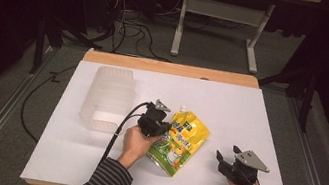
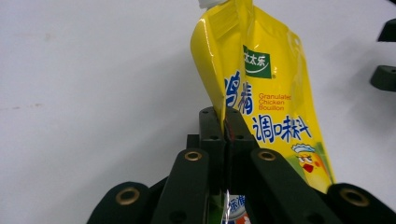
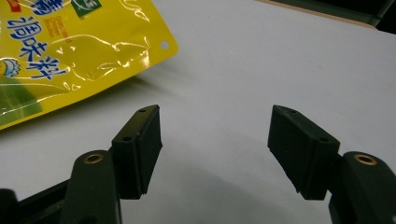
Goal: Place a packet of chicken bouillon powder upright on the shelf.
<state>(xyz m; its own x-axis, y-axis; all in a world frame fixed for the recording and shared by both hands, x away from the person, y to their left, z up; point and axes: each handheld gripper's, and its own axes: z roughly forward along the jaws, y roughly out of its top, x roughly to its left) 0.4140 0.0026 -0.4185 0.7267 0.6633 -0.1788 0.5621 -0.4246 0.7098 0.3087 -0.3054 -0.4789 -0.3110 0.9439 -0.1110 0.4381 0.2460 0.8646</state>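
Observation:
A yellow spouted pouch of chicken bouillon point(image 1: 183, 141) lies at the middle of the white table, its white cap pointing away from me. My left gripper point(image 1: 164, 132) is shut on the pouch's left edge. In the left gripper view the pads point(image 2: 226, 122) pinch the thin side seam of the pouch point(image 2: 266, 88), which stands up out of the jaws. My right gripper point(image 1: 222, 161) rests to the pouch's right, near the table's front edge. Its jaws point(image 3: 215, 135) stand wide open with nothing between them, and a corner of the pouch point(image 3: 70, 56) lies beyond at the left.
A translucent ribbed plastic container point(image 1: 106, 98) stands on the white table top point(image 1: 250, 112) at the back left. A wooden strip point(image 1: 171, 68) edges the far side. Beyond it are a white table frame point(image 1: 221, 11) and cables on the floor point(image 1: 128, 25).

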